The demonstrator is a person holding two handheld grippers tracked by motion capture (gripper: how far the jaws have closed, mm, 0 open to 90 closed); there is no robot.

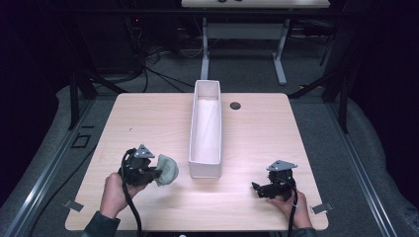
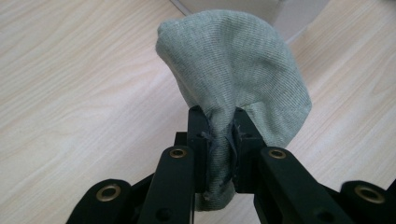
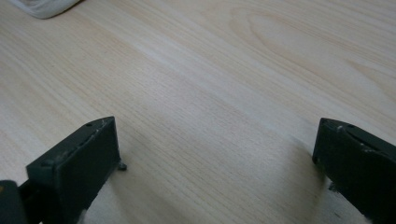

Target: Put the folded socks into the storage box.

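From above, a pale wooden surface [image 1: 148, 118] carries a long, narrow white bin [image 1: 206, 129] running down its middle, with a small dark round grommet [image 1: 235, 105] set in the wood just to the bin's right. At the near left, a person's hand holds the left hand-held gripper [image 1: 157, 173], which has a bunched grey-green sock [image 1: 167, 169] pinched in it, just beside the bin's near end. At the near right, the other hand holds the right hand-held gripper [image 1: 257, 188] low over bare wood, well apart from the bin. Along the left gripper's own view, both black jaws are clamped on the sock's [image 2: 236, 74] gathered end, the rest ballooning above them. In the right gripper view, the jaws stand wide apart, holding nothing, over the wood grain.
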